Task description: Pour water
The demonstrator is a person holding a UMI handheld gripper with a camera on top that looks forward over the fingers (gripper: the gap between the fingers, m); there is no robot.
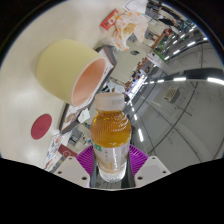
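Note:
My gripper (111, 165) is shut on a clear plastic bottle (110, 135) with a white cap and yellow-orange liquid; both purple pads (87, 158) press its sides. The view is rolled, so the white table (30, 90) stands tilted to the left. A pale yellow cup (72, 72) with an orange inside lies just beyond the bottle's cap, its open mouth turned towards the bottle. The bottle's cap sits just below the cup's rim.
A small dark red disc (41, 125) lies on the table to the left of the bottle. A crumpled wrapper or bag (127, 30) lies farther along the table. Room furniture and ceiling lights show to the right.

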